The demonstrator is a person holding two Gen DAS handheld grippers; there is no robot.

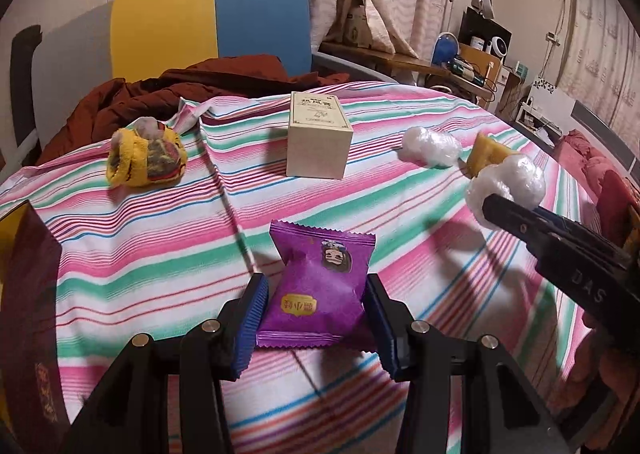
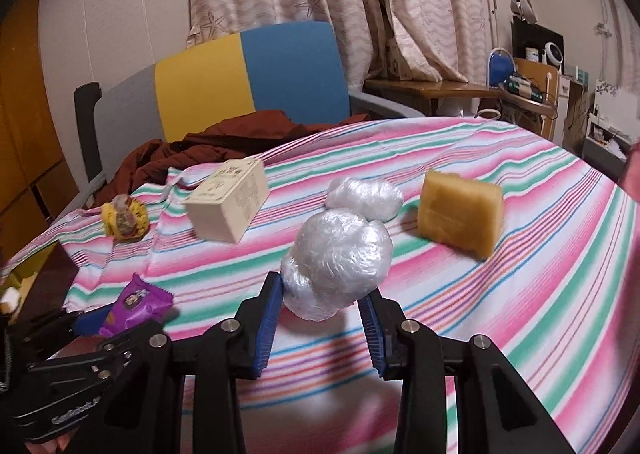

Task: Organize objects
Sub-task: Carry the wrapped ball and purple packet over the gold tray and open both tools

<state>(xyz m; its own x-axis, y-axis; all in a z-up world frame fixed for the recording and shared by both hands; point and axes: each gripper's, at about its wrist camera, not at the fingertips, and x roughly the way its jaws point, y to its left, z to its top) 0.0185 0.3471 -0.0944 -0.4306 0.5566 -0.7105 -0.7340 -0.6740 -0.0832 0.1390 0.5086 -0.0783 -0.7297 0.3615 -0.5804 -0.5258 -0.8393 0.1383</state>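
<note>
My left gripper (image 1: 316, 302) is shut on a purple snack packet (image 1: 320, 290) and holds it over the striped tablecloth (image 1: 160, 238). The packet also shows in the right wrist view (image 2: 136, 304), with the left gripper (image 2: 86, 324) around it. My right gripper (image 2: 320, 308) is shut on a white plastic-wrapped ball (image 2: 336, 258), lifted above the cloth. That ball shows in the left wrist view (image 1: 510, 183). A second wrapped ball (image 2: 366, 193), a yellow sponge block (image 2: 460, 209), a cream box (image 2: 228, 205) and a yellow rolled sock (image 2: 124, 219) lie on the cloth.
A dark red box (image 1: 28, 294) stands at the left table edge. A brown jacket (image 1: 192, 89) lies on a blue, yellow and grey chair (image 1: 208, 21) behind the table. A cluttered desk (image 1: 460, 61) stands far right.
</note>
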